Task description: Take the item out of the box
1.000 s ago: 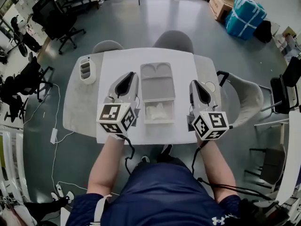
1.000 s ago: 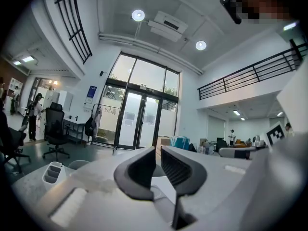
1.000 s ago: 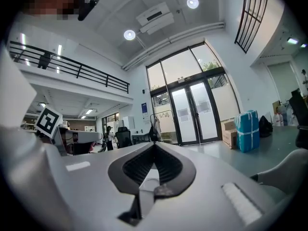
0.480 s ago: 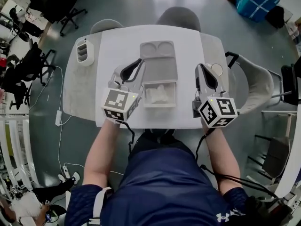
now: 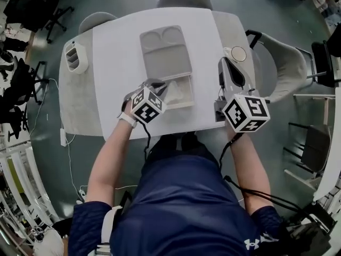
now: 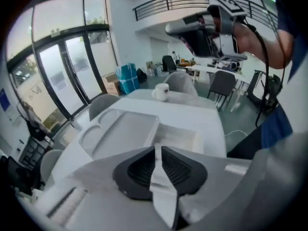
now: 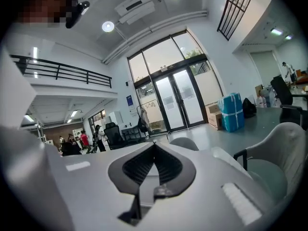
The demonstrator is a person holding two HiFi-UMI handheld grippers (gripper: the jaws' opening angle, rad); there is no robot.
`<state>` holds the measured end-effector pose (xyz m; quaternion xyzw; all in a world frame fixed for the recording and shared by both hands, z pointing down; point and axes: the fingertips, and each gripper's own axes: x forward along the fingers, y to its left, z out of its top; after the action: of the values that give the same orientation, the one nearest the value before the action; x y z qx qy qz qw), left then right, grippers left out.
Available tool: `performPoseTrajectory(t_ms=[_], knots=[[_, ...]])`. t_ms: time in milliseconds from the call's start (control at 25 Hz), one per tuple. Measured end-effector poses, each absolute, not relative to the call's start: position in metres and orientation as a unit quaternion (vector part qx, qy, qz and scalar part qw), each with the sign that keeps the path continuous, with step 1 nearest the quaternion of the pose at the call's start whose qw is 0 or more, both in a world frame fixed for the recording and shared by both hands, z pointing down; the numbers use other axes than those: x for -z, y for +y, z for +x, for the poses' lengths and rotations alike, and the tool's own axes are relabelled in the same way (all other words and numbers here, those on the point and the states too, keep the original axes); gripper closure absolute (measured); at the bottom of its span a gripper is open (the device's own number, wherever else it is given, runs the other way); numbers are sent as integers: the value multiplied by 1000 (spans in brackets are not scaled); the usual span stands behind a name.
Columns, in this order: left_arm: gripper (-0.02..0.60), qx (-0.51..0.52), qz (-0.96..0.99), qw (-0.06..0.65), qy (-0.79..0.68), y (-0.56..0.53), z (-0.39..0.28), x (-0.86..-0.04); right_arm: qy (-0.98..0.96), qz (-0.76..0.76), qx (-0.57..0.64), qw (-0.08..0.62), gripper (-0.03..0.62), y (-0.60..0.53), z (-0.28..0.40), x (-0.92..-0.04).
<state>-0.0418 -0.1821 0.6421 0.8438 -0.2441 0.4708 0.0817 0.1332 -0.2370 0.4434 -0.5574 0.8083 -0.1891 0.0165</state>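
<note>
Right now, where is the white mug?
In the head view the white mug stands near the table's far right edge, just beyond the right gripper and right of the open box.

Left hand-held gripper (image 6: 158, 152) points down, jaws just opening, nothing between them

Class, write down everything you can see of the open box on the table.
The box is pale grey, seemingly moulded plastic, lying open on the white table. Its lid, with two rounded recesses at its far end, is folded back away from the person; the base, nearer them, holds something pale and indistinct.
</note>
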Motion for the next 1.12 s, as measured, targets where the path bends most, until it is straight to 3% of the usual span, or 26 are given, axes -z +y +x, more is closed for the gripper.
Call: performPoseTrajectory(t_ms=[240, 760, 840, 920, 1120], knots=[[488, -541, 813, 139, -165, -155, -44, -708, 787, -586, 195, 13, 592, -227, 141, -458], [488, -636, 757, 110, -102, -148, -32, -756, 733, -647, 210, 25, 592, -195, 186, -475], [500, -636, 757, 110, -96, -148, -28, -755, 727, -653, 214, 24, 592, -191, 193, -477], [564, -631, 760, 118, -95, -147, -25, -753, 724, -655, 217, 22, 592, -189, 197, -478], [566, -621, 768, 112, -108, -148, -22, -746, 732, -646, 214, 20, 592, -198, 192, -471]])
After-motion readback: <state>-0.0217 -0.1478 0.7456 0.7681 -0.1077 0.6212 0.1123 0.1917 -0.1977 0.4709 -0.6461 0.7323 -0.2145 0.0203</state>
